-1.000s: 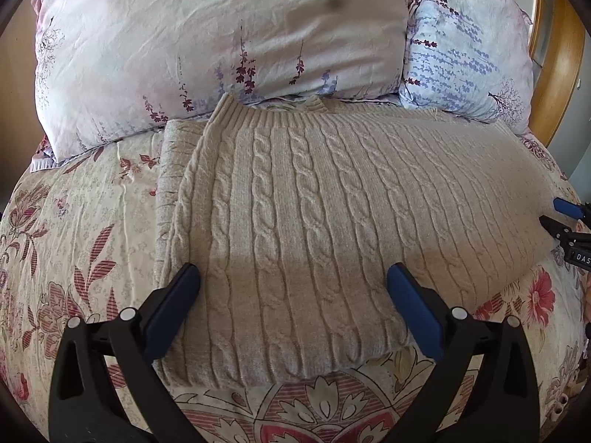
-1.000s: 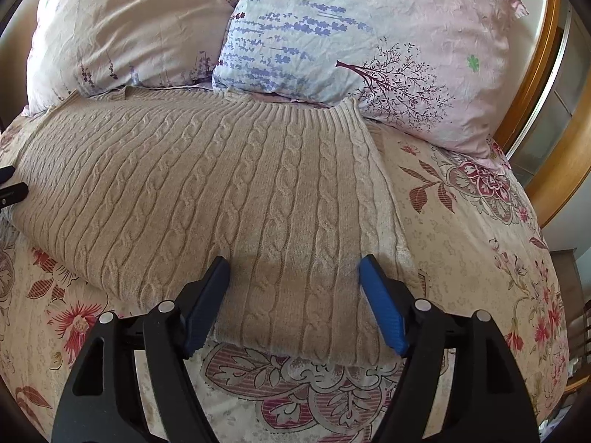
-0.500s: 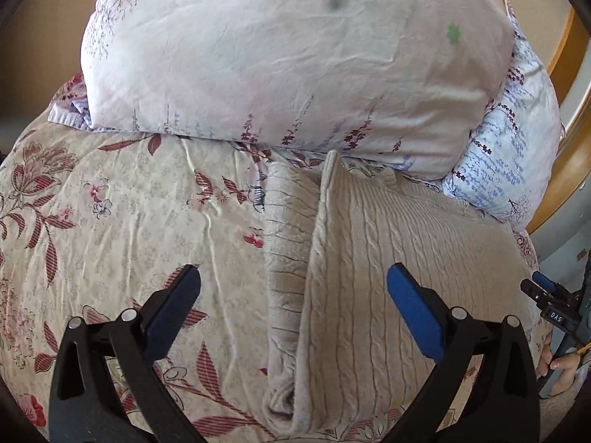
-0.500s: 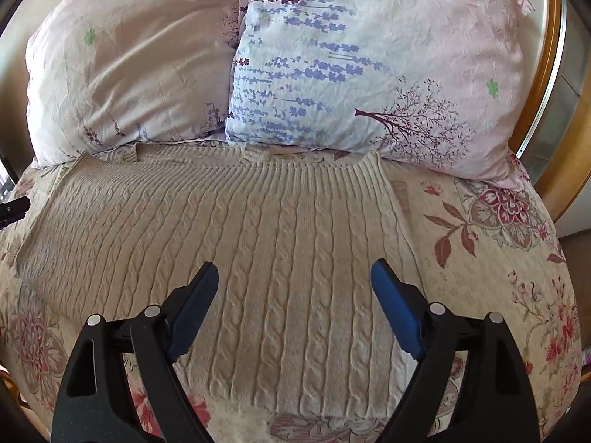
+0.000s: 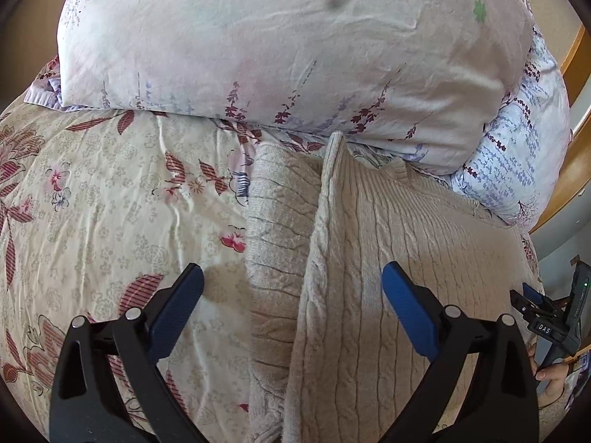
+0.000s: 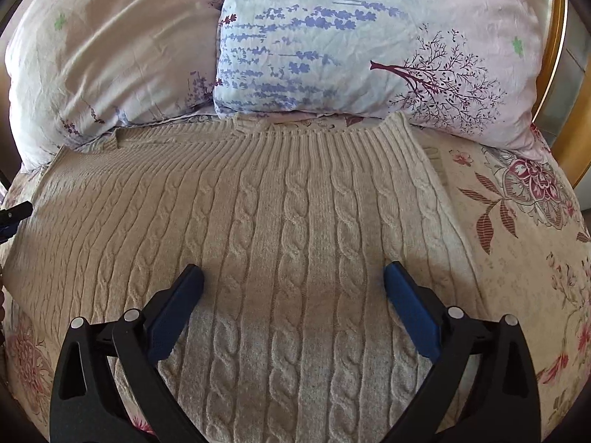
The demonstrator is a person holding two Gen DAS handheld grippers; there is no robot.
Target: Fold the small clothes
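Observation:
A beige cable-knit sweater point(image 6: 295, 229) lies flat on the bed, its ribbed edge against the pillows. In the left wrist view the sweater point(image 5: 388, 258) shows its left side, with a folded layer point(image 5: 277, 221) lying under the top layer. My left gripper point(image 5: 291, 295) is open and empty over the sweater's left edge. My right gripper point(image 6: 293, 288) is open and empty over the sweater's right half. The right gripper also shows at the far right of the left wrist view point(image 5: 532, 302), and the left gripper at the left edge of the right wrist view point(image 6: 13, 214).
Two pillows stand at the head of the bed: a pale pink one point(image 5: 277, 44) and a blue floral one point(image 6: 351, 37). The floral bedspread point(image 5: 110, 203) spreads left of the sweater. A wooden bed frame point(image 5: 580, 92) curves at the right.
My left gripper swung left from over the sweater's middle to its left edge and moved closer. My right gripper moved forward over the sweater toward the pillows. Both stayed open.

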